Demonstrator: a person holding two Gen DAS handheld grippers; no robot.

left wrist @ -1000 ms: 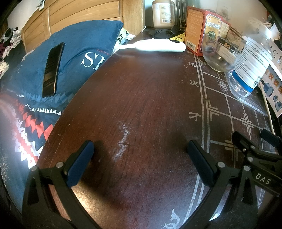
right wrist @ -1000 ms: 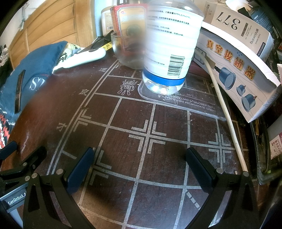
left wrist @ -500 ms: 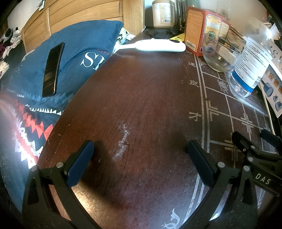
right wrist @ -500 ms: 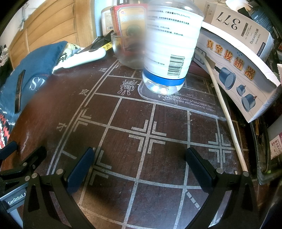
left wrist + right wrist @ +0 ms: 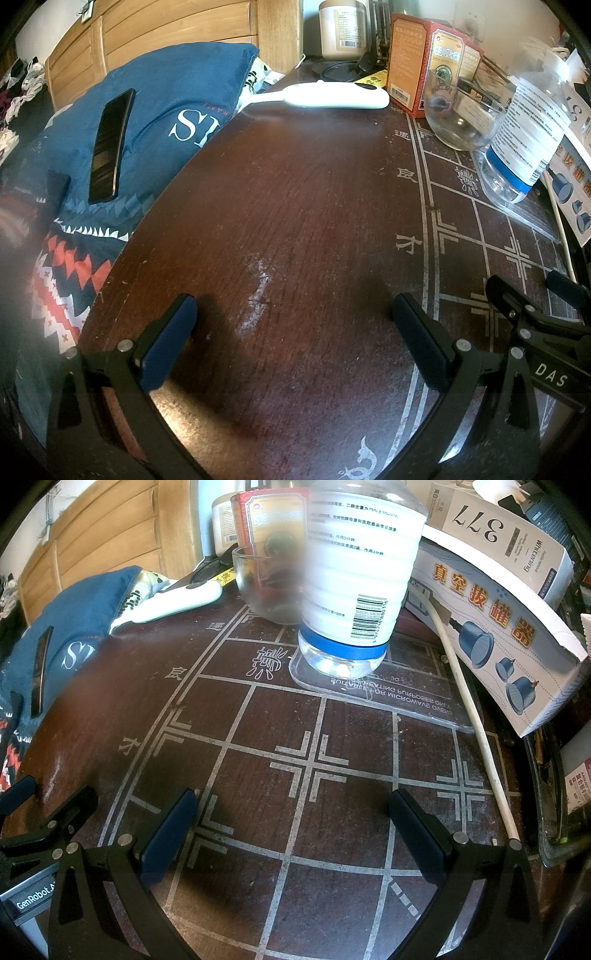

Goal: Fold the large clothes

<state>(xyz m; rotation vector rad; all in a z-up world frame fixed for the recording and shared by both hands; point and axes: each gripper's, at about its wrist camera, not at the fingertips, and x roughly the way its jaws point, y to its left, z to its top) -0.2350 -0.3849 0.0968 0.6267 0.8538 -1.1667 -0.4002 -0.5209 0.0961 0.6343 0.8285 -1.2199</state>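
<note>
We rest both grippers low over dark wooden desk [image 5: 295,206], side by side, nothing held. Left gripper [image 5: 293,339]: fingers spread wide, empty. Right gripper [image 5: 291,830]: fingers spread wide, empty, over inlaid grid. Navy patterned garment [image 5: 155,122] lies bunched off desk's left edge, black phone [image 5: 109,147] on top — likely needs removing first. Bottle [image 5: 354,583], glass bowl [image 5: 266,587], boxes crowd far right corner; folding space looks tight.
</note>
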